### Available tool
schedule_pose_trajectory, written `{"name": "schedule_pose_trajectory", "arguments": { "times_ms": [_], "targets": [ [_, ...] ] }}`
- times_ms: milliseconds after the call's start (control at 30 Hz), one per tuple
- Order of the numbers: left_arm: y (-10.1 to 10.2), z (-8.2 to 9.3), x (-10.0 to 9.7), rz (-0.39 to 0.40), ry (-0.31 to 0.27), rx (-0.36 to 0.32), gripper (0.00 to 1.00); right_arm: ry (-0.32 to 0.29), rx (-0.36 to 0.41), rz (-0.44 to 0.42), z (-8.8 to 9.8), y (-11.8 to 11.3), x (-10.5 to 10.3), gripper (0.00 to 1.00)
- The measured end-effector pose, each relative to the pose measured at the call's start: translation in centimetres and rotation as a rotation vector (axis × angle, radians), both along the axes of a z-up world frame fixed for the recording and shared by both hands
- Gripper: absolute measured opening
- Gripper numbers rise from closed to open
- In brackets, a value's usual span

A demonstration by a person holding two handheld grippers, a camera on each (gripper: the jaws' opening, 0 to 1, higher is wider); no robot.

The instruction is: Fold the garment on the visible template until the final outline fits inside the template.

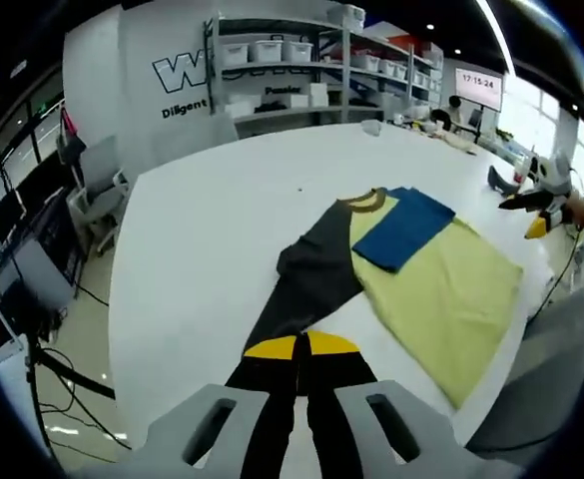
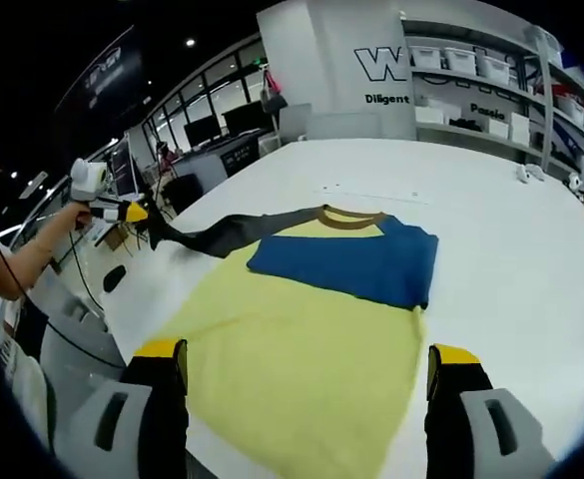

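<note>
A shirt with a yellow body lies flat on the white table, brown collar toward the far side. Its blue sleeve is folded across the chest. The dark grey sleeve is pulled out sideways, and my left gripper is shut on its end. In the right gripper view, the left gripper holds the grey sleeve taut just past the table edge. My right gripper stands open, jaws wide apart above the yellow hem. It also shows as the right gripper beyond the shirt.
Shelving with white bins lines the back wall. Grey chairs and monitors stand beside the table's left side. Small items lie at the far end. A cable hangs by the near table edge.
</note>
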State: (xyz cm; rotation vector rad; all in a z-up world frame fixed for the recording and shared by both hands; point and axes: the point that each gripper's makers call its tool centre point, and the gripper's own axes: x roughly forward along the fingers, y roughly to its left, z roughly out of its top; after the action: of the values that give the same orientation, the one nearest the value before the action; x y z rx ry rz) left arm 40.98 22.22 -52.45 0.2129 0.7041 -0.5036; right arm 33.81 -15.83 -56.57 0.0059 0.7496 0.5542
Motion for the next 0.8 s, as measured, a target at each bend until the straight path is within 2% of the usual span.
{"name": "schedule_pose_trajectory", "arguments": {
  "times_ms": [133, 200, 267, 667, 800],
  "targets": [
    [-2.3, 1.0, 0.6, -0.066, -0.005, 0.031, 0.00, 0.001, -0.011, 0.013, -0.1, -0.1, -0.2, 0.99],
    [-3.9, 1.6, 1.0, -0.100, -0.011, 0.010, 0.00, 0.005, -0.006, 0.017, -0.1, 0.0, -0.4, 0.99],
    [-5.2, 1.8, 1.4, -0.098, 0.012, -0.016, 0.00, 0.008, -0.007, 0.021, -0.2, 0.1, -0.5, 0.99],
    [-11.8, 2.0, 2.8, -0.192, 0.033, -0.058, 0.00, 0.006, 0.007, 0.002, -0.2, -0.5, -0.8, 0.99],
    [-13.4, 2.2, 3.6, -0.198, 0.040, -0.078, 0.00, 0.009, 0.007, -0.001, -0.3, -0.7, -0.9, 0.99]
  ]
}}
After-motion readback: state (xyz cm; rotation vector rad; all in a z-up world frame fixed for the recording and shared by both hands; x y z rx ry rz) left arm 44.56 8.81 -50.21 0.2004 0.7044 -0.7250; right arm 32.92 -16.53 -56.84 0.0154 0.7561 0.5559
